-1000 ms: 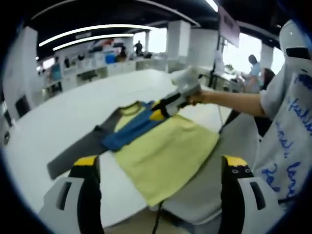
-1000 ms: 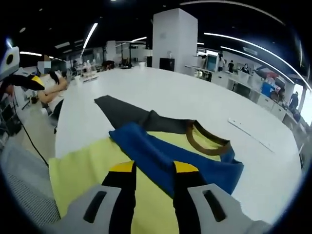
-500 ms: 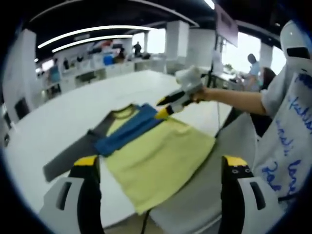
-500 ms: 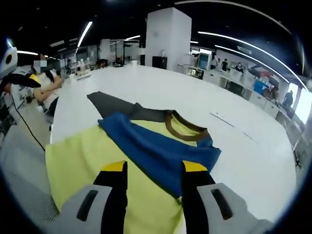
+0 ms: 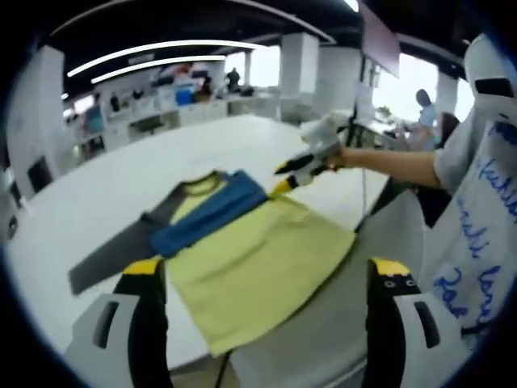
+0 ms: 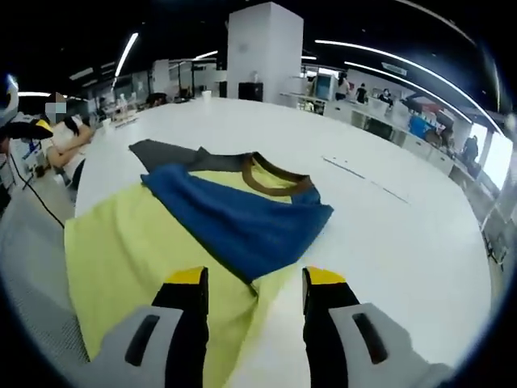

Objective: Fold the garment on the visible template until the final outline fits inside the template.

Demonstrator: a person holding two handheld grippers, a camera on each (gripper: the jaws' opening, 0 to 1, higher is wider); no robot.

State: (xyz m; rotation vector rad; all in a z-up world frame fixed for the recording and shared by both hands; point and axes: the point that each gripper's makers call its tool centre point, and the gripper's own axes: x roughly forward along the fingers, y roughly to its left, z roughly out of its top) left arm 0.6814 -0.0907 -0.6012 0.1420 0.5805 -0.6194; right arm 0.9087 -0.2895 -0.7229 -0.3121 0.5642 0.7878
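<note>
Yellow shirt (image 6: 137, 242) lying flat on the white table (image 6: 388, 234), blue sleeve (image 6: 234, 222) folded across its chest. Right hand-held gripper (image 6: 250, 283), jaws apart, above the shirt's edge; left hand-held gripper (image 5: 262, 271), jaws wide apart, empty.

My left gripper (image 5: 258, 283) hangs at the near edge of the table (image 5: 121, 178), with the shirt (image 5: 250, 250) lying flat on the table just ahead of my jaws. One sleeve (image 5: 206, 214) lies folded across the shirt's chest, and the other sleeve (image 5: 109, 255) stretches out to the left on the tabletop. My right gripper (image 6: 253, 283) sits above the shirt's edge, and from my left view it hangs beyond the shirt on the right.
</note>
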